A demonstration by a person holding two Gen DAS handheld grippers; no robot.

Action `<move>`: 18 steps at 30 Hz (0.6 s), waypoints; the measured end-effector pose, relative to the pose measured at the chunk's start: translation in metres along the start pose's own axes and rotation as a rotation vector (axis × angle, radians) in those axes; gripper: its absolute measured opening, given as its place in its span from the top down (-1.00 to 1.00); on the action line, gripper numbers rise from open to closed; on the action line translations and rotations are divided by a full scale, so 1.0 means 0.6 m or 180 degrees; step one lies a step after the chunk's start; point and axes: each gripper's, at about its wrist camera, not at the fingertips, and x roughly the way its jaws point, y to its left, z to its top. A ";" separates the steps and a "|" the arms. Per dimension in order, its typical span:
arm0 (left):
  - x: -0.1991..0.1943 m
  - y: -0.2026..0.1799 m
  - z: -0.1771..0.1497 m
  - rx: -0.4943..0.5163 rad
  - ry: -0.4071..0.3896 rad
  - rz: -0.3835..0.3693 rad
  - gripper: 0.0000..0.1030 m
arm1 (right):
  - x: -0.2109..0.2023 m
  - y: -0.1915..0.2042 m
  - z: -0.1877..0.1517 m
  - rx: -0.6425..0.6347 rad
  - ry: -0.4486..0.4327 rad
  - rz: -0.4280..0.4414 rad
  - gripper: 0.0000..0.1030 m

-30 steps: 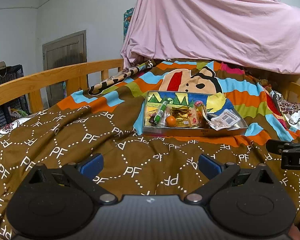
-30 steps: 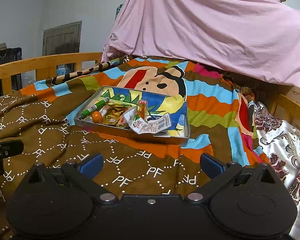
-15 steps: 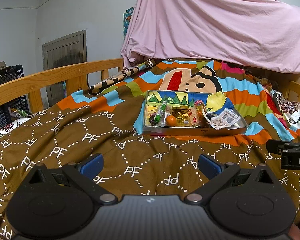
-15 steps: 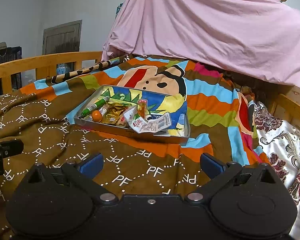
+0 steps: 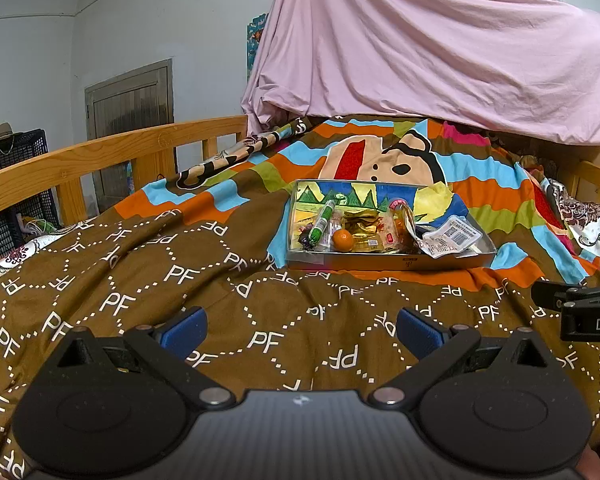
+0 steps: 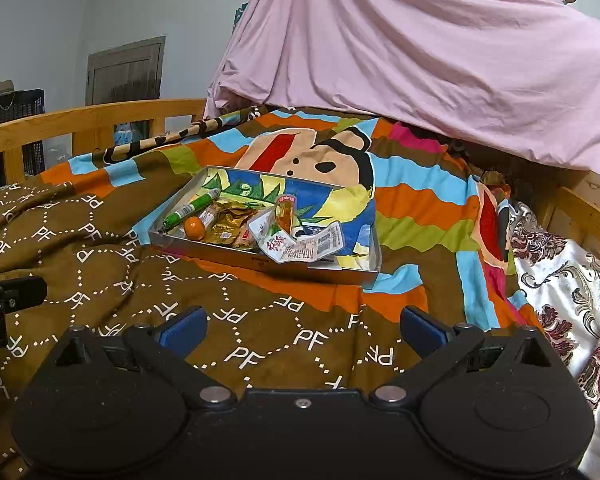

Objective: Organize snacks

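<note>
Snacks point(image 5: 364, 230) all sit piled in the shallow tray point(image 5: 384, 261) mid-frame on the blanket point(image 5: 220, 280), looking either sorted or still jumbled, while left gripper point(image 5: 300, 330) and right gripper point(image 6: 302, 330) hover low, both spread wide, holding nothing.

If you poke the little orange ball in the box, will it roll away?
Probably a bit: the small orange fruit looks round and smooth, so a nudge should roll it. It likely won't go far, since the green stick snack, gold wrappers and the box wall hem it in.
</note>
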 end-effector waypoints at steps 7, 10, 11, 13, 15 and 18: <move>0.000 0.001 -0.003 0.0001 0.0006 0.0000 -0.99 | 0.000 0.000 0.001 -0.0002 0.0004 0.0000 -0.99; 0.000 0.001 -0.002 0.0002 0.0007 0.0000 -0.99 | 0.001 0.000 0.001 -0.0003 0.0009 -0.0001 -0.99; 0.000 0.002 -0.003 0.0002 0.0008 0.0001 -0.99 | 0.001 0.000 0.000 -0.0003 0.0012 0.0000 -0.99; 0.001 0.001 -0.001 0.0003 0.0010 0.0000 -0.99 | 0.001 0.000 -0.003 0.0001 0.0018 0.0001 -0.99; 0.002 0.003 -0.005 0.0004 0.0022 0.0001 -0.99 | 0.002 0.000 -0.002 0.0002 0.0022 0.0000 -0.99; 0.002 0.004 -0.008 0.0000 0.0038 0.0004 -0.99 | 0.004 0.000 -0.002 0.0005 0.0037 0.0001 -0.99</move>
